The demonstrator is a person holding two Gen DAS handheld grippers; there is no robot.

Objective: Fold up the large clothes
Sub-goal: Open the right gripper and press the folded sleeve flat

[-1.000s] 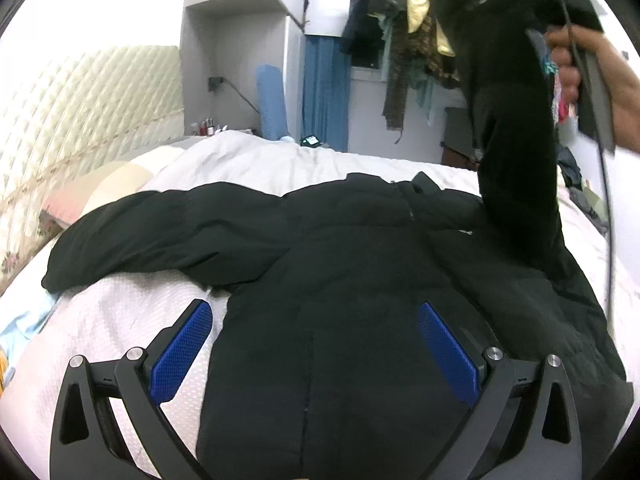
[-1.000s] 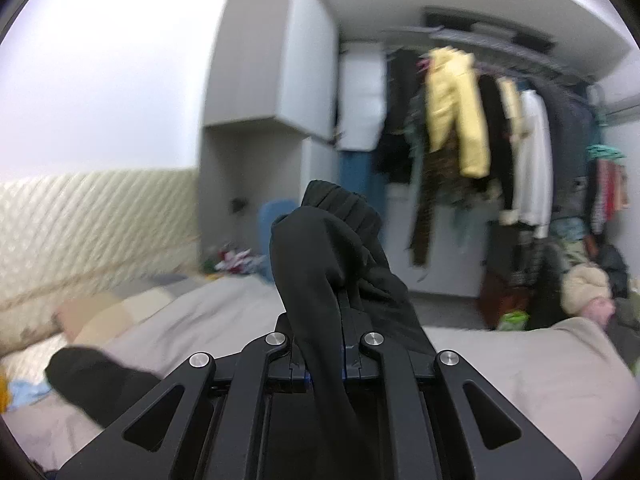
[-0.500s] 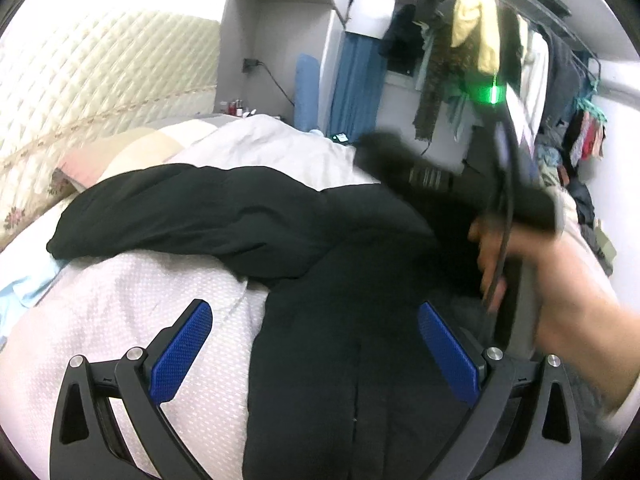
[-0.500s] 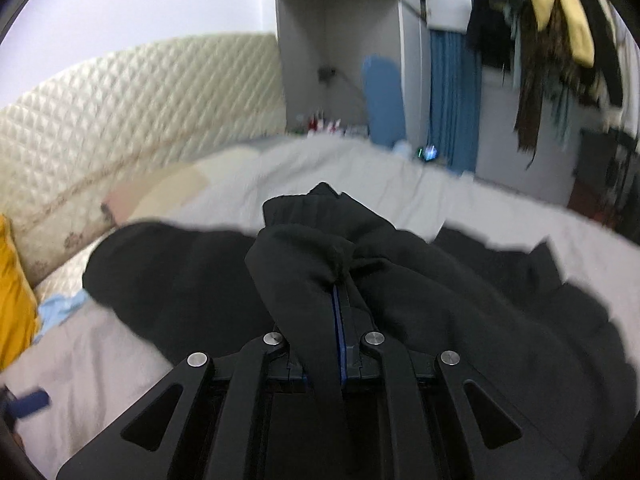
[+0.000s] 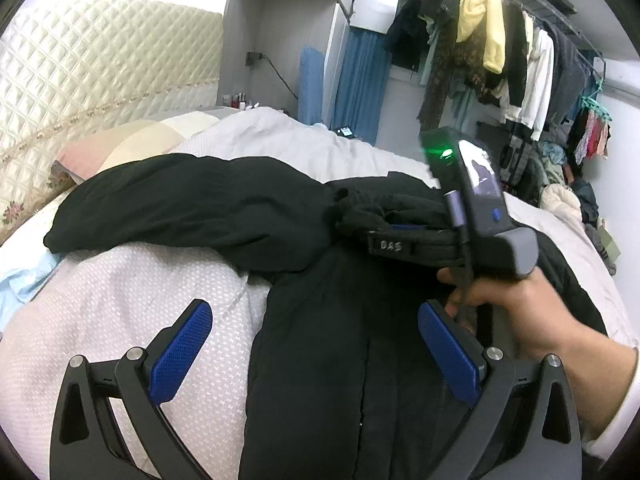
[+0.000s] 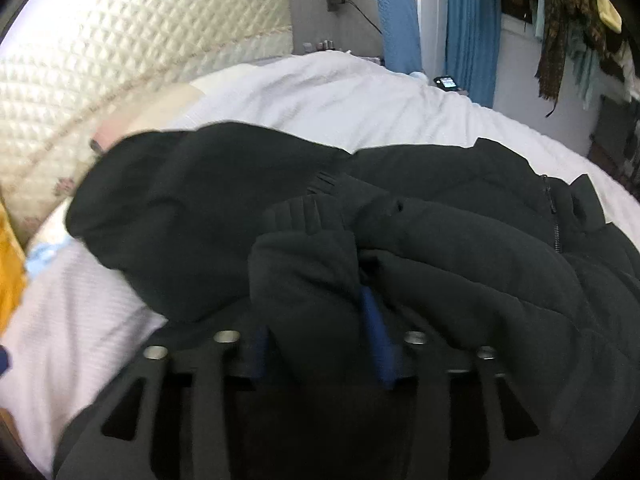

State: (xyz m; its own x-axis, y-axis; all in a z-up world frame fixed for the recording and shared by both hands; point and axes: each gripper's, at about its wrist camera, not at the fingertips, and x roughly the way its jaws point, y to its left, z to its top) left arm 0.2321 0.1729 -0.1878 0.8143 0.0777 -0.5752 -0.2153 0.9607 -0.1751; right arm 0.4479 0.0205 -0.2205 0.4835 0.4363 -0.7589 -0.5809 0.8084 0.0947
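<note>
A large black padded jacket [image 5: 320, 340] lies spread on the bed, its left sleeve [image 5: 192, 208] stretched out to the left. My left gripper [image 5: 316, 344] is open and empty, low over the jacket's body. My right gripper [image 6: 320, 320] has its jaws parted a little around the cuff of the right sleeve [image 6: 304, 264], which lies across the jacket's chest. The right gripper also shows in the left wrist view [image 5: 400, 236], held by a hand, low over the jacket.
The bed has a white quilt [image 5: 120, 300], a pillow [image 5: 132, 148] and a quilted headboard [image 5: 80, 80] at the left. A rail of hanging clothes [image 5: 500, 48] and piles of clothes stand at the right. A phone [image 5: 346, 132] lies at the far edge.
My right gripper has swung the right sleeve down from high in the air and laid it across the jacket's chest. Its jaws have parted. The left gripper has stayed open.
</note>
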